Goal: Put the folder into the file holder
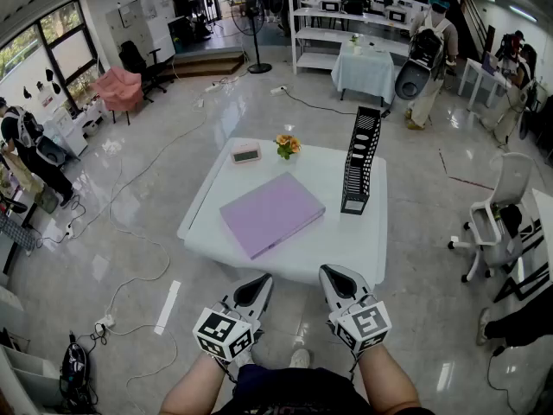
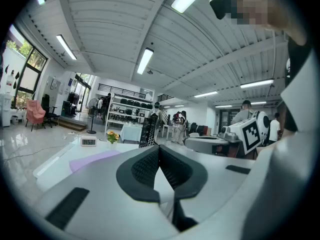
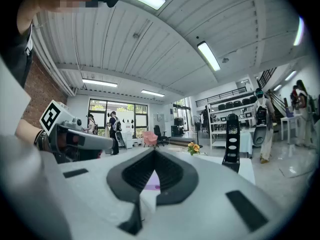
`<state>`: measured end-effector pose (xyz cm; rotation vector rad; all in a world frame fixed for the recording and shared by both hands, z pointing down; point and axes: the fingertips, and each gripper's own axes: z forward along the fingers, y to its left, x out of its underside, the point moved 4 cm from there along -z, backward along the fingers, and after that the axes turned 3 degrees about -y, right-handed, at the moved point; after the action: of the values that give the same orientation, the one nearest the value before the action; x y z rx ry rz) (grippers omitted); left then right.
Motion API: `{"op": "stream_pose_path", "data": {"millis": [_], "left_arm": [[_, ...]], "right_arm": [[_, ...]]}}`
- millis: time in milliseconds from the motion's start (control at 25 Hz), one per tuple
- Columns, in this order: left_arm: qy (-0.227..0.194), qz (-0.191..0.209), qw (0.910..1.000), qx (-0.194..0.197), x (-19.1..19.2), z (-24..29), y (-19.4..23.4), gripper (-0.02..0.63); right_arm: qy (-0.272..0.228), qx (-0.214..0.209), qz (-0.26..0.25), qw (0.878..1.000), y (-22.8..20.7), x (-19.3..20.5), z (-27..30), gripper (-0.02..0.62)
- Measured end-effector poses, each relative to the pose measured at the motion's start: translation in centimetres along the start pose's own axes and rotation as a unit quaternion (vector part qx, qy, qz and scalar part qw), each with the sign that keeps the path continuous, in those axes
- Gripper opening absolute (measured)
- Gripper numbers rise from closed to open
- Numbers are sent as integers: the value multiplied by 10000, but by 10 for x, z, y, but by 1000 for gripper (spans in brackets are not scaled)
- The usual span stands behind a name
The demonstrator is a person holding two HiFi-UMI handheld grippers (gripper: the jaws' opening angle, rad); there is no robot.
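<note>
**On the white table: folder flat, holder upright, both tongs closed**

On the pale shiny floor of a big room stands a low white square table [image 1: 330, 242]. At its middle a flat lilac rectangular folder [image 1: 271, 212] lies closed, turned at an angle to the table edges. It is outside the tall black perforated file holder [image 1: 360, 161], which stands upright near the right edge of the table, close to the right corner of the folder.

Before the near edge of the table, over the floor, the person holds the two grippers side by side. The left gripper [image 1: 261, 281] has its jaws pressed together with nothing between them. The right gripper [image 1: 333, 275] is closed the same way and also empty. Both are well apart from the folder.

At the far side of the table sit a small white digital clock [image 1: 246, 154] and, beside it, a little pot of orange and yellow flowers [image 1: 288, 145].
</note>
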<state>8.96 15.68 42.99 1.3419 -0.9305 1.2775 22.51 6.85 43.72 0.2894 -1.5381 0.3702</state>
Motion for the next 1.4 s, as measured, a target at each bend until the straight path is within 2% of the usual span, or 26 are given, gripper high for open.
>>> {"op": "stream_pose_path", "data": {"millis": [440, 680, 760, 840, 920, 1000, 1120, 1400], "left_arm": [[-11, 106, 9999, -17, -9, 8, -4, 0], [-159, 113, 9998, -31, -16, 13, 6, 2], [-116, 102, 9999, 62, -17, 17, 9, 96], [-106, 145, 9997, 148, -18, 21, 14, 162], [-121, 190, 9995, 200, -19, 26, 22, 275], [-93, 224, 9995, 196, -19, 32, 35, 340], [-57, 201, 9995, 233, -18, 41, 57, 367], [-2, 124, 9985, 524, -26, 71, 121, 371]], "right_arm": [[-160, 11, 69, 9998, -10, -7, -1, 0], [-294, -55, 3, 9996, -10, -12, 6, 1], [-286, -132, -13, 9995, -9, -12, 11, 3], [-296, -225, 37, 9993, -9, -12, 18, 46], [-290, -273, 167, 9991, -9, -10, 28, 125], [-273, -224, 348, 9988, -13, -7, 39, 210], [-224, -44, 539, 9983, -21, -2, 55, 245], [-133, 373, 727, 9966, -37, 4, 111, 249]]}}
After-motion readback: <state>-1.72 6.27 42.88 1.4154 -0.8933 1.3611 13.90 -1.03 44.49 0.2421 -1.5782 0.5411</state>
